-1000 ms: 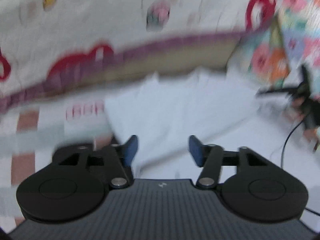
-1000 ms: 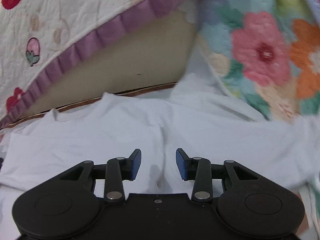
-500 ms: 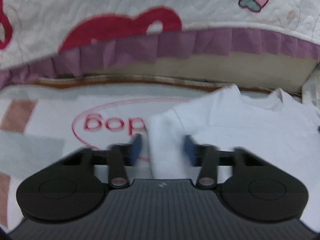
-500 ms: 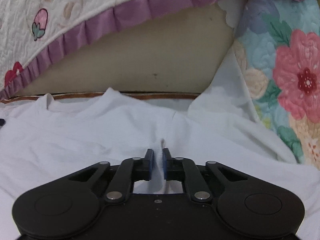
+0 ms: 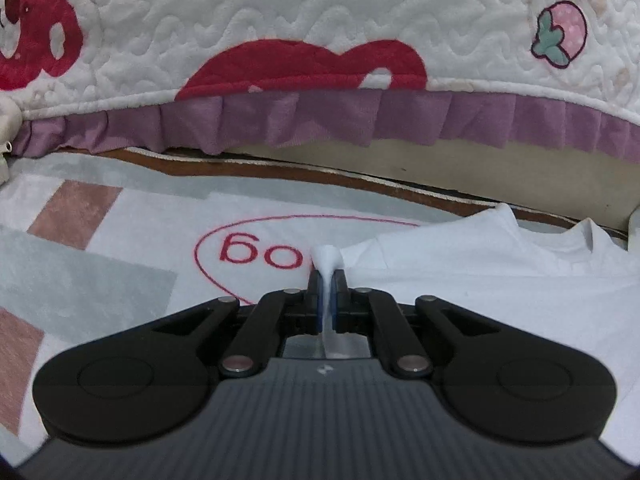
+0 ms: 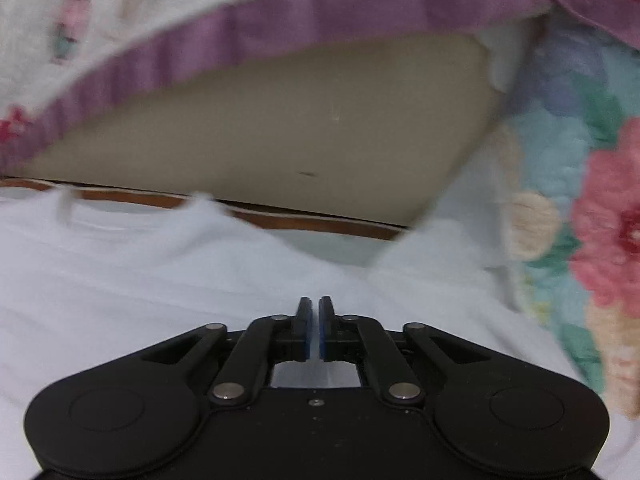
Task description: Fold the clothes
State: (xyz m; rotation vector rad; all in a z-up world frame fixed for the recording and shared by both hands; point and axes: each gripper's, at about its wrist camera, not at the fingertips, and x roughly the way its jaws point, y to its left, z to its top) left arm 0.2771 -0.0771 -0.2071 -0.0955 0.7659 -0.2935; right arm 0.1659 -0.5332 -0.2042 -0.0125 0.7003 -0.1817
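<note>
left tongs (image 5: pixel 327 280): pinching shirt (image 5: pixel 480 280) edge, tuft poking out | right tongs (image 6: pixel 314 316): clamped on shirt (image 6: pixel 140 280) | shirt on rug (image 5: pixel 100 260) beside quilt (image 5: pixel 320 20)

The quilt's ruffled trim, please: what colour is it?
Purple; the trim shows best in the left wrist view.

shirt (image 5: pixel 480 280) lying flat on the rug (image 5: pixel 100 280), quilt (image 5: pixel 320 40) hanging behind both, left gripper (image 5: pixel 327 280) at the shirt's left edge, right gripper (image 6: pixel 314 312) over its right part, floral cover (image 6: pixel 580 240) to the right
</note>
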